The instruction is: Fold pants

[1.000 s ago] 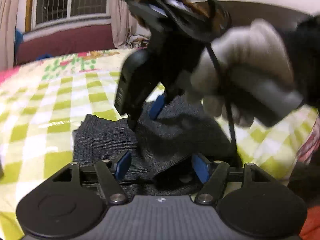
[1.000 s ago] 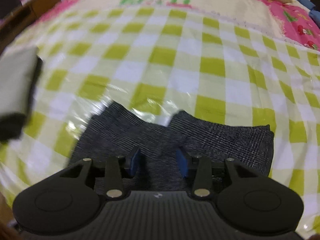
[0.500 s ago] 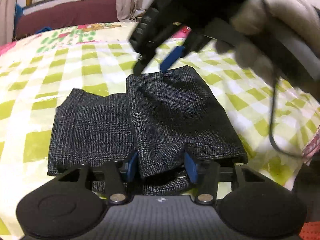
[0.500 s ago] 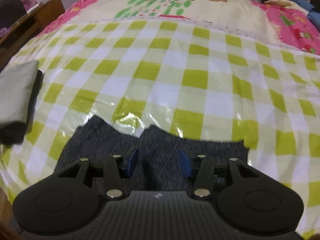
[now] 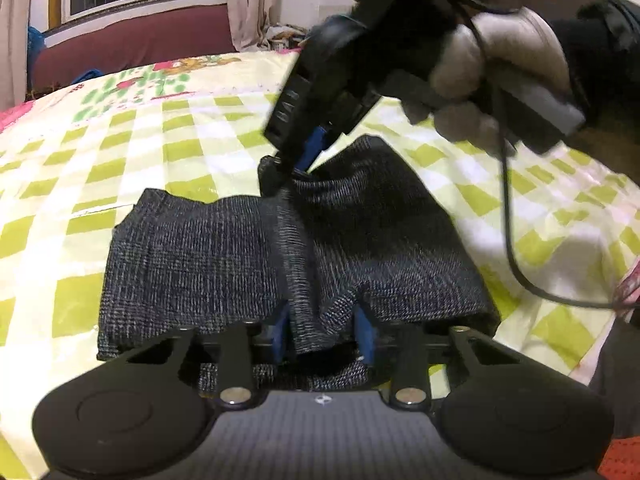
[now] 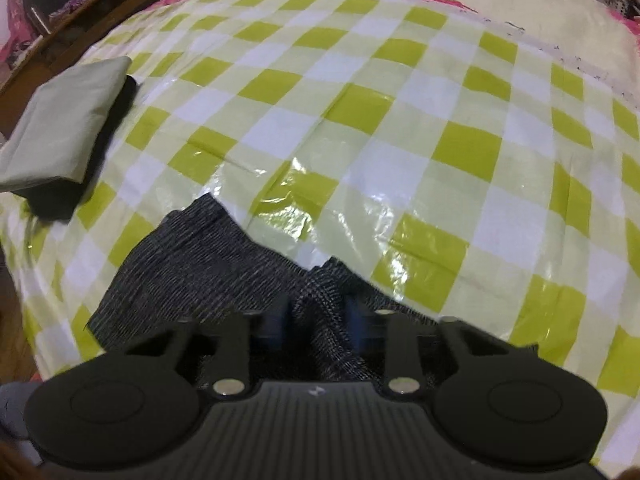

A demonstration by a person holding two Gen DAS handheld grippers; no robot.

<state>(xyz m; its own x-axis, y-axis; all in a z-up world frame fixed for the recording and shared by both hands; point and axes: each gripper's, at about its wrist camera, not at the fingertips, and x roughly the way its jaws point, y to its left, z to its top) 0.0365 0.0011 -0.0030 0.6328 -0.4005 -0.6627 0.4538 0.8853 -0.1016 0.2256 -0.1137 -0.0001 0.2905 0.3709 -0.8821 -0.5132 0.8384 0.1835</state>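
The dark grey checked pants (image 5: 224,264) lie folded on the green-and-white checked bed cover (image 5: 132,148). My left gripper (image 5: 323,332) is shut on the near edge of the top fold. My right gripper (image 5: 298,168), held by a gloved hand, is at the far edge of the same fold, its blue pads pinching the cloth. In the right wrist view the pants (image 6: 192,272) bunch up between the pads of my right gripper (image 6: 316,320), which is shut on them.
A pale green folded garment (image 6: 64,128) lies on a dark one at the left edge of the bed. A wooden bed frame (image 6: 80,16) runs behind it. A black cable (image 5: 516,256) hangs from the right gripper. A window and a maroon wall are at the back.
My right gripper has come down onto the far edge of the top fold and closed on it. The top fold is now lifted and bunched between both grippers.
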